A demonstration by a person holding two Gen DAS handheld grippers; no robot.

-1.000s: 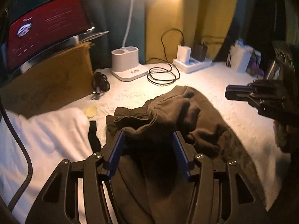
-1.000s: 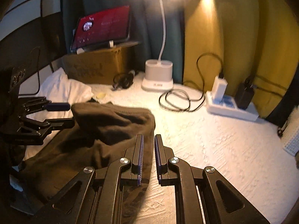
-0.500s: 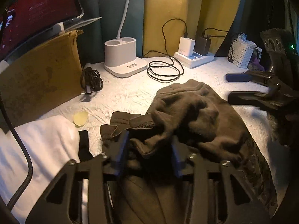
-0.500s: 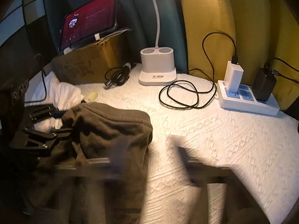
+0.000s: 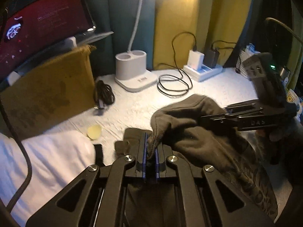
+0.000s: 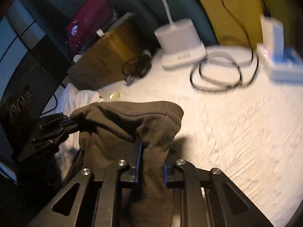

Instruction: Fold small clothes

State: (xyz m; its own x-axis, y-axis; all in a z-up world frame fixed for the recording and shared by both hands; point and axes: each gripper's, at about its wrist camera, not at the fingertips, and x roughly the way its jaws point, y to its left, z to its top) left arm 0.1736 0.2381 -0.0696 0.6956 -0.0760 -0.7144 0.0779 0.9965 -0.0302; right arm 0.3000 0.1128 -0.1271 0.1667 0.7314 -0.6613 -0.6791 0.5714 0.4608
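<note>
Two grippers are pinching one dark brown garment (image 5: 191,132), a soft, fleecy piece with a ribbed, stitched hem, lying bunched on a white quilted cover (image 5: 217,87). Much of it is hanging out of sight below both cameras, so its full shape is hard to tell. The right wrist view is smearing with blur, leaving the far things soft.

The left gripper (image 5: 150,147) is closing its blue-padded jaws almost together on a thin edge of the garment; the cloth is bunching up just beyond its tips and draping down between its black arms. The right gripper (image 6: 150,149) has just been closing too, and a thicker fold of the same garment is filling the gap between its pads, the hem arching just ahead of its tips. In the left view it is reaching in from the right, level, its tips sinking into the cloth, with a gloved hand (image 5: 278,132) partly cut off behind it.

Beside the garment a white folded cloth (image 5: 47,157) is lying at the left, with a small pale yellow disc (image 5: 94,131) near it. Farther back are standing a brown cardboard box (image 5: 49,92), a red-lit screen (image 5: 43,24) partly cropped, a white lamp base (image 5: 134,71) with two round wells, a coiled black cable (image 5: 174,85) and a white power strip (image 5: 202,70).
</note>
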